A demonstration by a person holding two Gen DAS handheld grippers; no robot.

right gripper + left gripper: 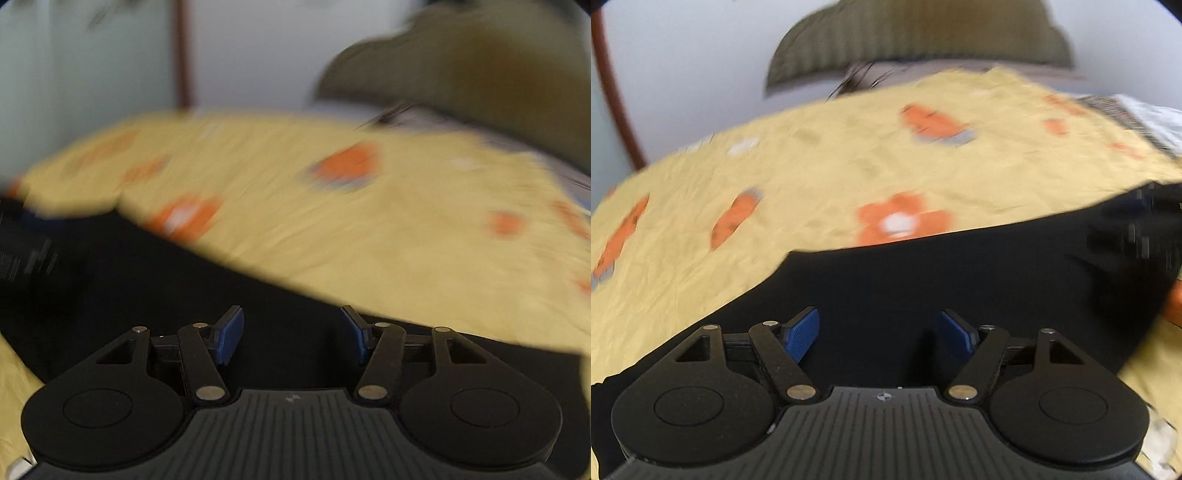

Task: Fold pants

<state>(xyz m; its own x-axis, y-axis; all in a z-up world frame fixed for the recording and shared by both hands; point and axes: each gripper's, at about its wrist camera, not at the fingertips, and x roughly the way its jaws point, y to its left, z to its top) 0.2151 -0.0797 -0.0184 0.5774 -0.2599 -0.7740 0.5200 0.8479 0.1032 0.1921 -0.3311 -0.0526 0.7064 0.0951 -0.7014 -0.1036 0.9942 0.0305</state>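
Observation:
Black pants [923, 280] lie on a yellow bedsheet with orange flowers [849, 173]. My left gripper [879, 325] is open, its blue pads [801, 334] wide apart just above the black cloth, holding nothing. In the right wrist view the pants [166, 288] fill the lower left. My right gripper [291, 321] is open over the pants near their edge, with nothing between its blue pads [231, 334]. The right gripper shows as a dark blur at the right edge of the left view [1145, 236]. Both views are motion-blurred.
An olive ribbed pillow [916, 40] lies at the head of the bed against a pale wall. A reddish-brown wooden frame [183, 51] stands by the wall. A striped white cloth [1145, 118] lies at the far right of the bed.

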